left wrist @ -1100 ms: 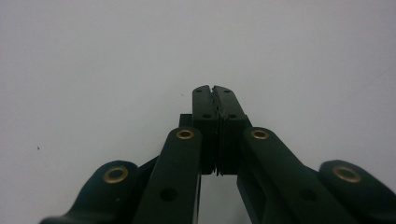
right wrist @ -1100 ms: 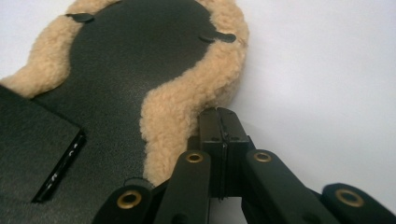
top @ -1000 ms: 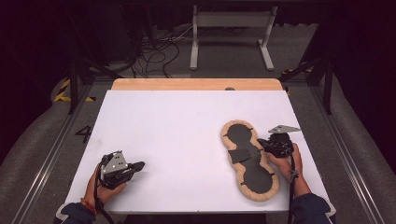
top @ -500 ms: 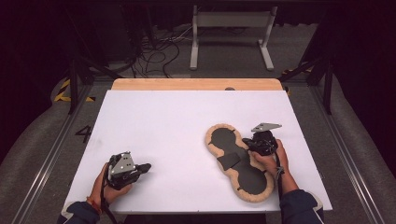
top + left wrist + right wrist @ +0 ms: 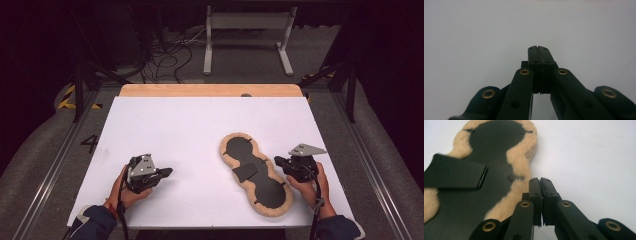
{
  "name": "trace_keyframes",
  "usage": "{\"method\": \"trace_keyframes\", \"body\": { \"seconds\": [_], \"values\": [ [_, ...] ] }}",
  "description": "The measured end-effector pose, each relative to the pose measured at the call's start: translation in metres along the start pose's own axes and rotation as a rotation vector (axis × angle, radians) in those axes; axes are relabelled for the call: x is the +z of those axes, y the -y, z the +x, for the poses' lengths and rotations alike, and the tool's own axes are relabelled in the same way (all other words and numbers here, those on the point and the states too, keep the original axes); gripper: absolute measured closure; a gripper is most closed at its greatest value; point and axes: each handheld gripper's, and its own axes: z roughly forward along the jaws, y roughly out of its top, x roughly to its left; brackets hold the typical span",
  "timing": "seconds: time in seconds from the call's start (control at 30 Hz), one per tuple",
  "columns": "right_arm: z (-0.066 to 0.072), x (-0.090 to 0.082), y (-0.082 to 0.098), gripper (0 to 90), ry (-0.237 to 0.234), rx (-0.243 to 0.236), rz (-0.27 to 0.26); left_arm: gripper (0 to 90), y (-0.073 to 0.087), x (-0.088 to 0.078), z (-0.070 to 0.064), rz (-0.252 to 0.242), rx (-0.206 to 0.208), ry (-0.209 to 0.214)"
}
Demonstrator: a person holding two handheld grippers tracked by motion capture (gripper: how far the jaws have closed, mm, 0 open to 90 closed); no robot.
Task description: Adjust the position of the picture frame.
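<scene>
Tan fleece rims a long, peanut-shaped pad whose face is smooth black material, with a small black flap lying across its narrow waist. The pad lies flat on the white counter at about four o'clock from the counter's middle, its long axis running from eleven o'clock to five o'clock. In the right gripper view the fleece looks woolly and uneven along the edge, and short slits notch the black face near the rounded end.

The right claw sits at the pad's three o'clock side, held in the right hand under a grey three-cornered plate. Its jaws are pressed together with nothing between them, the tips just beside the fleece edge; I cannot tell if they touch it.

The left claw, in the left hand at about seven o'clock on the counter, also has its jaws together and empty, over bare white surface, well apart from the pad.
</scene>
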Motion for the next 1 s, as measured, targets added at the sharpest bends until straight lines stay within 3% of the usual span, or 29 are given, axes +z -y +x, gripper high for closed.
{"method": "trace_keyframes", "body": {
  "seconds": [0.1,0.17,0.27,0.33,0.43,0.57,0.77,0.93,1.0],
  "values": [
    [0.005,-0.009,0.008,88.3,0.019,-0.008,0.008,89.7,-0.006,0.006,0.004,0.003,0.002,0.005],
    [0.009,-0.023,0.016,89.2,0.007,0.041,-0.025,89.7,-0.012,0.013,0.008,-0.005,-0.003,0.003],
    [0.023,-0.038,0.026,89.5,0.0,0.023,-0.025,89.7,-0.021,0.02,0.014,-0.007,-0.009,0.007],
    [0.031,-0.045,0.032,89.6,0.022,0.003,-0.015,89.7,-0.025,0.024,0.017,-0.013,-0.011,0.002],
    [0.036,-0.052,0.039,90.0,0.056,0.008,-0.013,89.6,-0.029,0.03,0.023,-0.01,-0.024,-0.007],
    [0.038,-0.059,0.053,90.0,0.095,0.059,0.016,89.6,-0.042,0.045,0.034,-0.028,-0.061,-0.002],
    [0.036,-0.062,0.057,89.9,0.15,0.039,0.043,89.9,-0.061,0.064,0.042,-0.052,-0.091,0.008],
    [0.041,-0.071,0.067,90.0,0.1,0.024,0.047,89.9,-0.081,0.087,0.049,-0.074,-0.119,0.035],
    [0.045,-0.075,0.071,90.0,0.054,0.032,0.042,89.8,-0.089,0.099,0.051,-0.044,-0.122,0.045]
  ]
}}
